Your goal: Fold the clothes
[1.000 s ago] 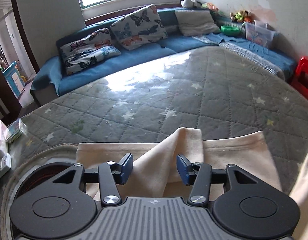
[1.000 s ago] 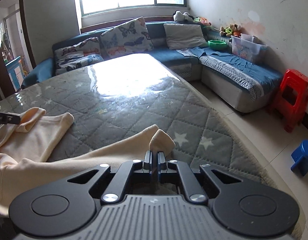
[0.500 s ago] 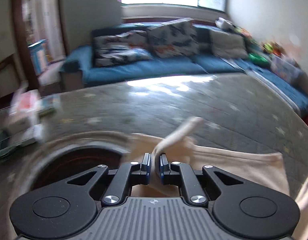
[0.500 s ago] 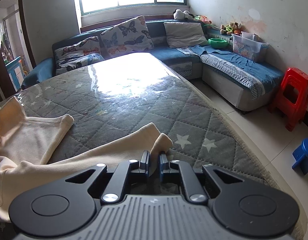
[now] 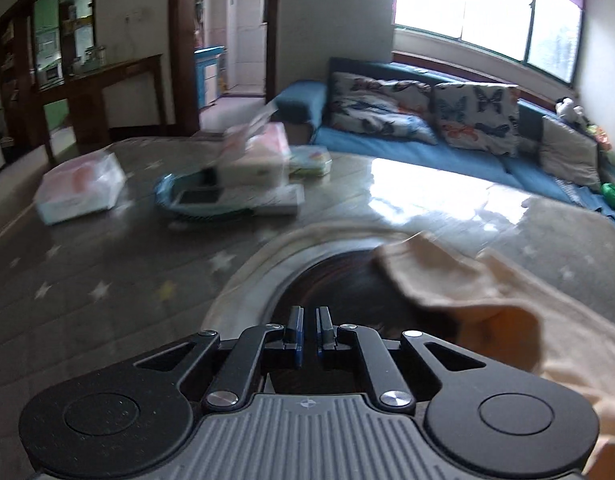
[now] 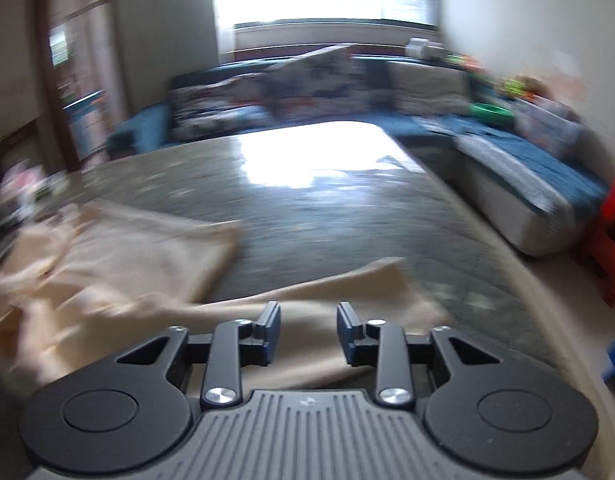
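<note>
A cream garment [image 6: 119, 264] lies rumpled on the grey star-quilted table [image 6: 347, 216]. In the left wrist view the garment [image 5: 519, 304] hangs to the right of my left gripper [image 5: 310, 330], whose jaws are nearly closed with a thin gap and nothing visible between them. Below it is a dark round opening [image 5: 347, 280] in the table cover. My right gripper [image 6: 308, 330] is open, just above a cream edge of the garment [image 6: 347, 292] near the table's front right. Both views are blurred.
Boxes and packets [image 5: 251, 172] and a white bag [image 5: 81, 188] sit on the table's far left. A blue sofa with butterfly pillows [image 5: 427, 116] lines the back wall. A red stool [image 6: 611, 236] stands on the floor at right.
My left gripper has swung left, away from the garment fold it was closed around, and now faces the boxes. My right gripper has opened and let go of the garment corner.
</note>
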Action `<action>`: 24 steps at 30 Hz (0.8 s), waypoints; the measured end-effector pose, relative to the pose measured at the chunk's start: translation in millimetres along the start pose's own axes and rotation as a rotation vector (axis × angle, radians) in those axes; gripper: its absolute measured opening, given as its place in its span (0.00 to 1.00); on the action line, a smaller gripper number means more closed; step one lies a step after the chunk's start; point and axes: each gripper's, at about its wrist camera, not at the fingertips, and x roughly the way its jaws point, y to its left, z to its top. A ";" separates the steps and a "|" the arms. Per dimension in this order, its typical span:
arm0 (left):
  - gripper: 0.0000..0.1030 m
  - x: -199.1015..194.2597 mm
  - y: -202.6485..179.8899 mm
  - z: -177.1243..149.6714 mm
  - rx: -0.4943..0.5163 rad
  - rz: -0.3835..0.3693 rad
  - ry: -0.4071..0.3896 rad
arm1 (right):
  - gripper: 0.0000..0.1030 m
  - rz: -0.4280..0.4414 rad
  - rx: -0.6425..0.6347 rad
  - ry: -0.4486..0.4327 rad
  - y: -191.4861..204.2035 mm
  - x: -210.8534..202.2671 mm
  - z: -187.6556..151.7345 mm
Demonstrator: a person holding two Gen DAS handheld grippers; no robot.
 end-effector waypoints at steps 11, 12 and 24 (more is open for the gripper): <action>0.55 -23.6 -45.4 -10.2 0.038 -0.183 0.032 | 0.43 0.384 -0.320 0.010 125.9 -12.8 -9.8; 0.56 -26.5 -52.8 -11.0 0.057 -0.205 0.025 | 0.43 0.395 -0.343 0.014 135.1 -11.7 -12.2; 0.30 -3.7 -107.7 -17.0 0.181 -0.220 0.094 | 0.05 0.387 -0.441 0.028 160.7 -8.8 -28.9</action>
